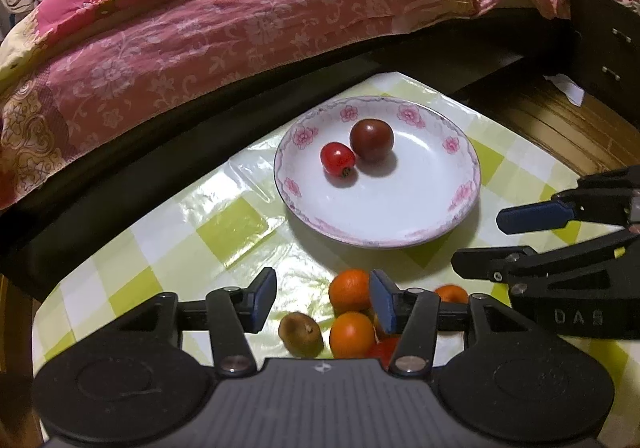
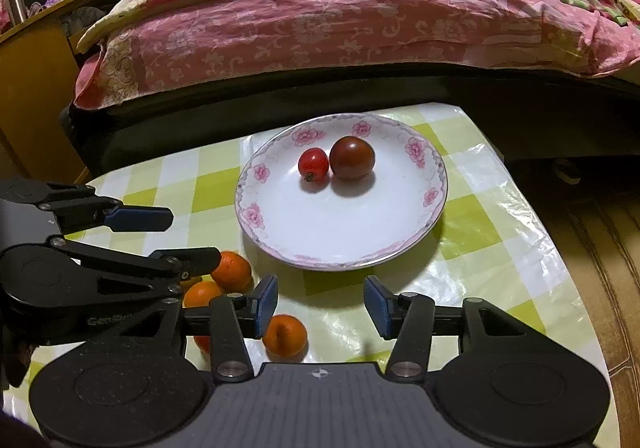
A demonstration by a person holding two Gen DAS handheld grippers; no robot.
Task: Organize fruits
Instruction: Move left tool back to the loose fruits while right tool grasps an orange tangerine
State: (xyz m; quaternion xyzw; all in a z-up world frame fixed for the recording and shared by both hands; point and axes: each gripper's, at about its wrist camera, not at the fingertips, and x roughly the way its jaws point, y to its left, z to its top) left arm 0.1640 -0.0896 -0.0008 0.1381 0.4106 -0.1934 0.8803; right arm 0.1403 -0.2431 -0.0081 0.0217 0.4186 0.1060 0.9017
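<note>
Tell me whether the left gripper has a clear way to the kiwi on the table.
Probably yes. The left gripper stands open and empty, and the kiwi lies on the table just below the gap. The nearest orange sits close beside it, so one finger may nudge that on the way down.

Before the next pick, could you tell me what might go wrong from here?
1. The oranges and kiwi lie tightly clustered; the open left tool closing on one could nudge the others rolling.
2. The right tool hovers close beside the left, so both going for the pile may collide.
3. The two tomatoes sit loose on the plate; a dropped fruit could knock them.
</note>
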